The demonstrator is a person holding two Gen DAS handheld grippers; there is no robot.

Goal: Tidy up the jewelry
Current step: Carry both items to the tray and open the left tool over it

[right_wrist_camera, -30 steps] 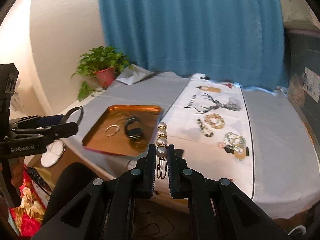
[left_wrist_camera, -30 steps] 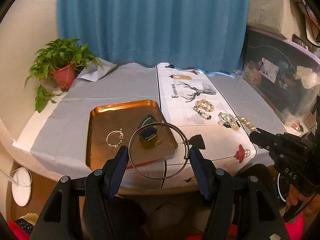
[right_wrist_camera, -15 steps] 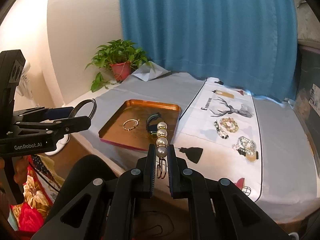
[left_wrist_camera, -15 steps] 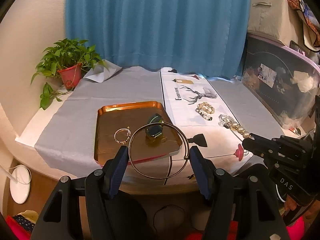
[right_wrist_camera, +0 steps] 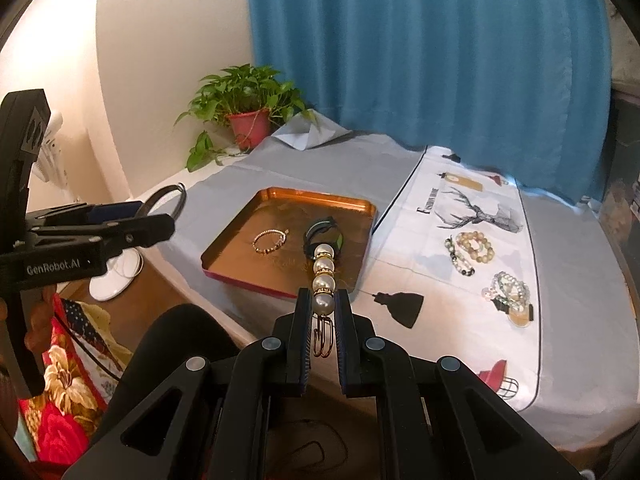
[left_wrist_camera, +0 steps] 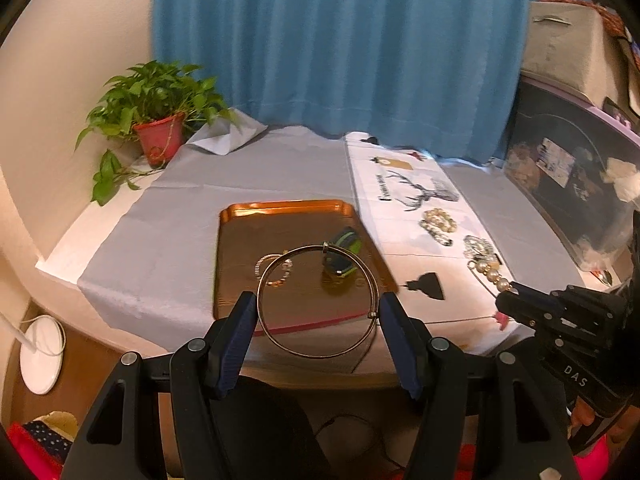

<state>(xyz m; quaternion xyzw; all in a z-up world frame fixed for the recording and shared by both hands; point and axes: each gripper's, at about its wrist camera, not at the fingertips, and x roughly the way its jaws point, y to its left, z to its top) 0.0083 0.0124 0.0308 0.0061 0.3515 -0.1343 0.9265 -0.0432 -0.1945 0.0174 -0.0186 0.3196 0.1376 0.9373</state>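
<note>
The left gripper [left_wrist_camera: 318, 312] pinches a thin metal bangle [left_wrist_camera: 317, 301] between its blue pads, held off the table's near edge in front of the copper tray [left_wrist_camera: 280, 208]. The right gripper [right_wrist_camera: 324, 306] is pressed onto a pearl clip [right_wrist_camera: 323, 280], its pearls sticking out past the tips. In the tray lie a small bead bracelet [right_wrist_camera: 270, 241] and a dark watch [right_wrist_camera: 324, 236]; more bracelets [right_wrist_camera: 474, 246] sit on the white runner [right_wrist_camera: 424, 248] toward the table's right edge.

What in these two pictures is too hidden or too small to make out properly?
- Left wrist view: the pearl clip is small, and the right gripper hides its clamped end.
- Right wrist view: the left gripper covers most of the metal bangle.
- Both views: the print on the white cloth is too small to read.
</note>
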